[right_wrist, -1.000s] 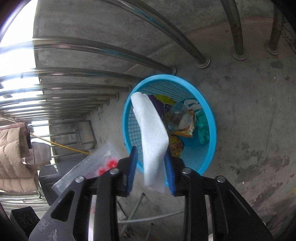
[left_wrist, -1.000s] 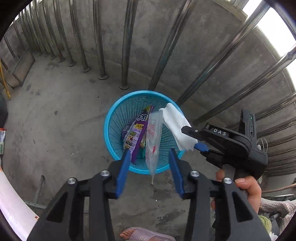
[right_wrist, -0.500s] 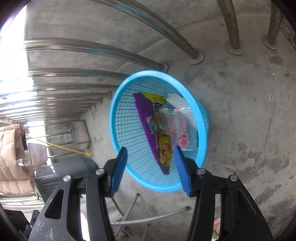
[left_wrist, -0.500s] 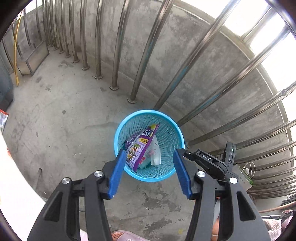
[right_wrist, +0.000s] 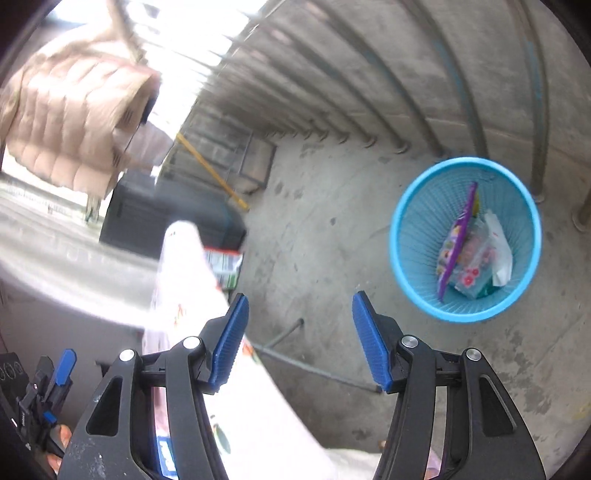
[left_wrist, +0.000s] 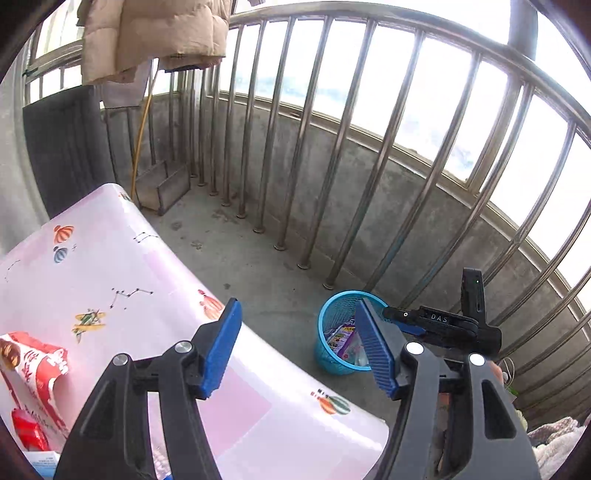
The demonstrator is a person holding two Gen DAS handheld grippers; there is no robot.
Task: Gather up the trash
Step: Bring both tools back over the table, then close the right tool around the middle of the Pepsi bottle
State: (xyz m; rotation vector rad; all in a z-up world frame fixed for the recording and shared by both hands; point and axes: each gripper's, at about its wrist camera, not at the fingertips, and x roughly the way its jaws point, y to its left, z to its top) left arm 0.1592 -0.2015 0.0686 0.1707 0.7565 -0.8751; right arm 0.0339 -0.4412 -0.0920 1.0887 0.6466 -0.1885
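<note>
The blue mesh basket (right_wrist: 465, 161) stands on the concrete floor by the railing. It holds a purple snack packet (right_wrist: 458, 236), a clear bag with red print (right_wrist: 474, 267) and a white tissue (right_wrist: 500, 254). My right gripper (right_wrist: 299, 339) hangs high above the floor, left of the basket; its jaws are opening and nothing is between them. My left gripper (left_wrist: 299, 347) is over the edge of a table (left_wrist: 122, 280); its jaws are opening too, also empty. A red snack wrapper (left_wrist: 33, 369) lies on the table at the left. The basket (left_wrist: 325, 354) sits beyond the left gripper's right pad.
A steel railing (left_wrist: 306, 177) on a low concrete wall runs round the balcony. A beige padded coat (left_wrist: 147, 33) hangs at the upper left. A metal bar (right_wrist: 314, 365) lies on the floor. A green and red box (right_wrist: 223, 266) sits beyond the table.
The clear bag and the white tissue left the jaws and now lie in the basket. Both grippers then rose and swung away from the basket toward the table, jaws wider.
</note>
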